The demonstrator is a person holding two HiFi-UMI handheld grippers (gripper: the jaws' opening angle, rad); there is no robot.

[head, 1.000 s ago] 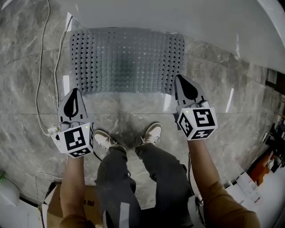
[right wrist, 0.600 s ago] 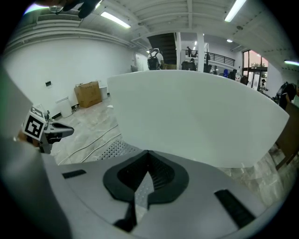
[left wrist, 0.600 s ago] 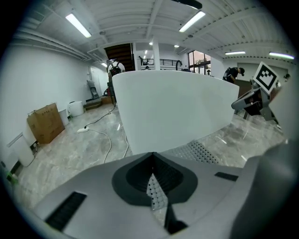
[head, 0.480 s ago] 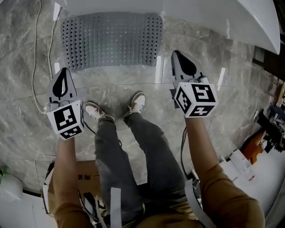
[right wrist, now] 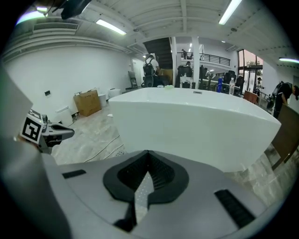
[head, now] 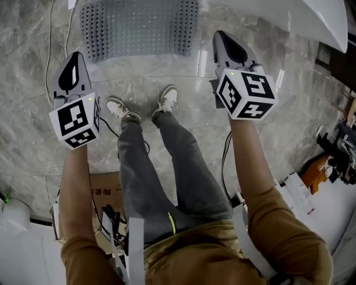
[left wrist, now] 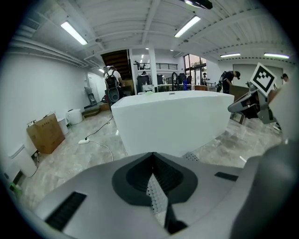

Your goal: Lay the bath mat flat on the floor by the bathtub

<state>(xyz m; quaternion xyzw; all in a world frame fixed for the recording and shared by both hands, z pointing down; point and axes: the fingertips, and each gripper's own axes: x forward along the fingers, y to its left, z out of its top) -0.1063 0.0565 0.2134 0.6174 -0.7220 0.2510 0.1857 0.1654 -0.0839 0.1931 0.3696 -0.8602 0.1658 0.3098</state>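
Both grippers are closed tight and hold nothing. Head view: my left gripper and right gripper hang above the bath mat, which lies flat beside the bathtub. Left gripper view: jaws together, the bathtub ahead. Right gripper view: the same, because I judge the laying finished.

Bright ceiling strip lights fill the room evenly; their glare streaks the glossy floor. Both gripper views bulge at the edges, corners black.
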